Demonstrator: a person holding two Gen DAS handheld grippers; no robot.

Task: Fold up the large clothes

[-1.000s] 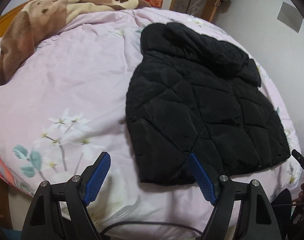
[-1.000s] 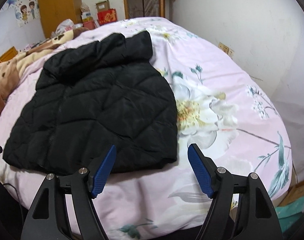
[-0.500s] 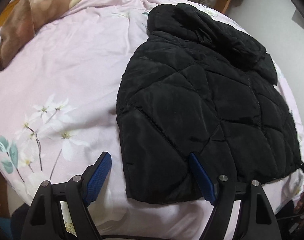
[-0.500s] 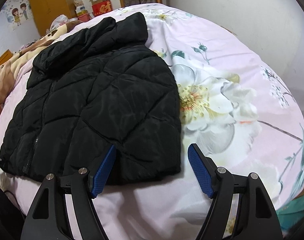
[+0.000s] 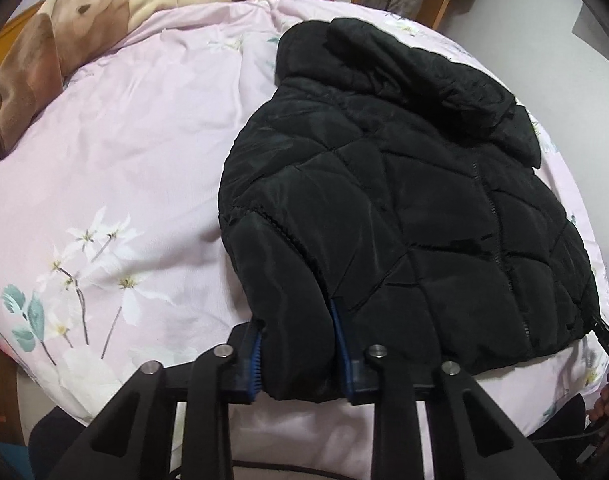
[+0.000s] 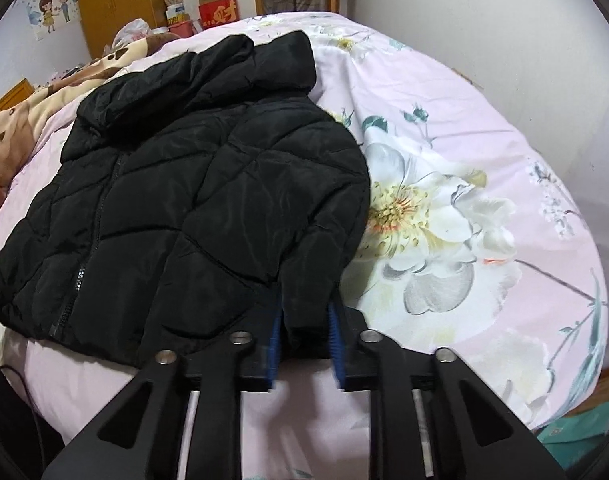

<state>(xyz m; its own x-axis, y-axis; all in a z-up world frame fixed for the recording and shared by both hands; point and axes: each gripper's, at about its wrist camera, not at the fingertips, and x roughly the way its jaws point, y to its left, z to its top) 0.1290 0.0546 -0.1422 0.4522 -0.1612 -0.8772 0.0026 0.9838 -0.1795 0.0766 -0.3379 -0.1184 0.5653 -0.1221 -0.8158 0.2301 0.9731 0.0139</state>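
Black quilted jacket (image 5: pixel 404 208) lies spread flat on the bed (image 5: pixel 136 152), front side up, zipper (image 5: pixel 492 240) running down its middle, hood (image 5: pixel 392 68) toward the top of the frame. In the left wrist view the jacket fills the centre and right; in the right wrist view the same jacket (image 6: pixel 192 200) fills the centre and left. The bed carries a pink cover with white flower print; a large white flower (image 6: pixel 420 224) sits just beside the jacket's edge at centre right of the right wrist view. Left hand-held gripper (image 5: pixel 300 354) at bottom centre of its view: jaws drawn in close, blue pads (image 5: pixel 255 360) pressing on either side of a bunched fold at the jacket's lower corner, fabric bulging out between them. Right hand-held gripper (image 6: pixel 304 346) at bottom centre of its view: jaws likewise narrowed, blue pads (image 6: pixel 336 344) clamped on the sleeve end or hem corner on the opposite side of the jacket; cannot tell which part exactly. Both gripped corners are at the near edge of the bed. A brown and cream blanket (image 5: pixel 64 44) is heaped in the upper left of the left wrist view, well apart from the jacket. A red box (image 6: pixel 218 12) and a wooden wardrobe (image 6: pixel 112 0) stand beyond the bed at upper left of the right wrist view; a white wall (image 6: pixel 504 40) takes the upper right.
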